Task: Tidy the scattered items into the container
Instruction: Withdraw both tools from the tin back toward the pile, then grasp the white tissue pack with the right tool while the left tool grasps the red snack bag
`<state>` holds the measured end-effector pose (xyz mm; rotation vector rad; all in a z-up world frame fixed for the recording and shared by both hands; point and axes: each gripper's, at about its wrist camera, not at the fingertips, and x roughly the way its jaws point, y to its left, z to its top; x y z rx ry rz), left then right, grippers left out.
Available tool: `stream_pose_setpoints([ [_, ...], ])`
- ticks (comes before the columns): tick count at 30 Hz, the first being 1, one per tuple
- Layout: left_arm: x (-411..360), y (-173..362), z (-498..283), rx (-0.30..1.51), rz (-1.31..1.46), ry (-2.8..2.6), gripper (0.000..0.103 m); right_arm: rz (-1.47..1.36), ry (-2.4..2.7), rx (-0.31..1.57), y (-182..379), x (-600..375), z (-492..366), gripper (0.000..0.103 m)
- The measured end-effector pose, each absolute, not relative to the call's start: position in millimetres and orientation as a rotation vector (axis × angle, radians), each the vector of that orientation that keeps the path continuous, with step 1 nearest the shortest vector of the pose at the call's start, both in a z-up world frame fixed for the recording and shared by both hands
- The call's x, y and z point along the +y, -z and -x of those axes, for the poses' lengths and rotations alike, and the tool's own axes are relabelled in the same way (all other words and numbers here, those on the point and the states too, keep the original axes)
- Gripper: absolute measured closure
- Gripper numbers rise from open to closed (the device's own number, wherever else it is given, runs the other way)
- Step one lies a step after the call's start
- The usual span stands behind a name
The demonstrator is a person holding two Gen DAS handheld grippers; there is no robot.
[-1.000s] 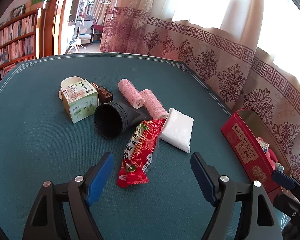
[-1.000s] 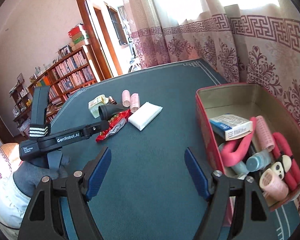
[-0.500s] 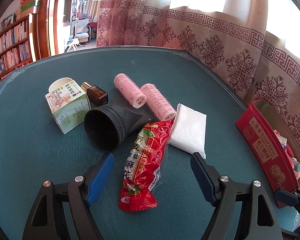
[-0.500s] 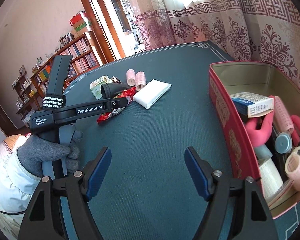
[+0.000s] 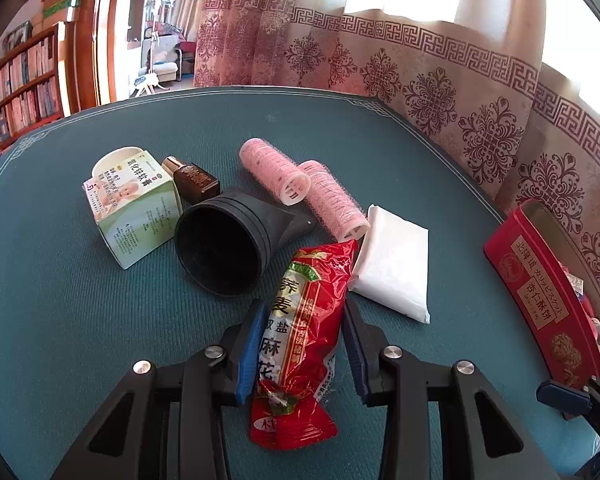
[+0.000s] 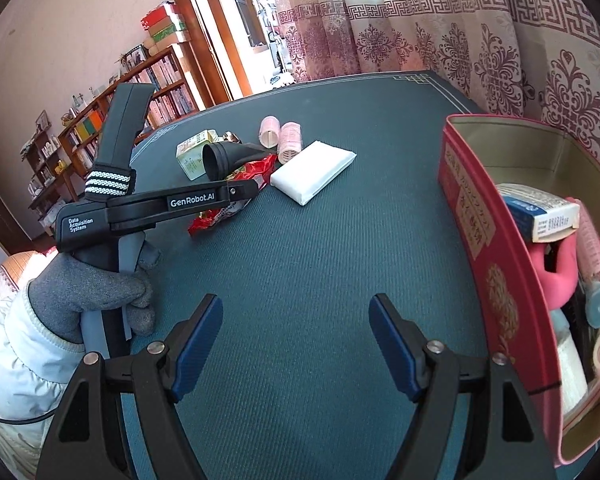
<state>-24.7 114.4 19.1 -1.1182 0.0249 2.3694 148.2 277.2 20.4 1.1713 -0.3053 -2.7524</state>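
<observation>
Teal felt table (image 5: 80, 320) by patterned curtains: red rectangular tin (image 6: 488, 264) at its right edge already holds several bits. Mid-table pile left: green-white carton (image 5: 134, 216), brown glass bottle (image 5: 194, 180), black funnel nozzle (image 5: 228, 240), two pink hair rollers (image 5: 304, 188), white tissue pack (image 5: 396, 268). Left gripper (image 5: 302, 344) jaws just narrowed, pads look pressed on red snack packet (image 5: 300, 332). Right gripper (image 6: 296, 336) wide, empty, nr tin.

Left hand-held gripper (image 5: 302, 334) just closing; right hand-held gripper (image 6: 296, 330) wide.

Left gripper (image 5: 302, 336) jaws just closed in — now pinching red snack packet (image 5: 300, 320) on both sides.
</observation>
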Motion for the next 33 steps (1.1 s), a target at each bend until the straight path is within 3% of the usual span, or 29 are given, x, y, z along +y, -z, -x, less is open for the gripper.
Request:
stream_pose_setpoints([
  [10, 74, -29, 0, -0.090, 1.085, -2.405, 0.068, -1.207, 2.758, -0.329, -24, 282, -96, 0.024],
  [17, 72, -25, 2, -0.134, 1.088, -2.380, 0.068, -1.279, 2.784, -0.228, -17, 262, -49, 0.024],
  [27, 64, -22, 2, -0.193, 1.082, -2.376, 0.068, -1.356, 2.820, -0.289, -13, 266, 8, 0.024],
  [30, 64, -21, 3, -0.191, 1.089, -2.381, 0.059, -1.380, 2.833, -0.278, -8, 266, 21, 0.024],
  [33, 63, -20, 3, -0.198, 1.091, -2.375, 0.059, -1.394, 2.852, -0.177, -7, 259, 28, 0.024],
])
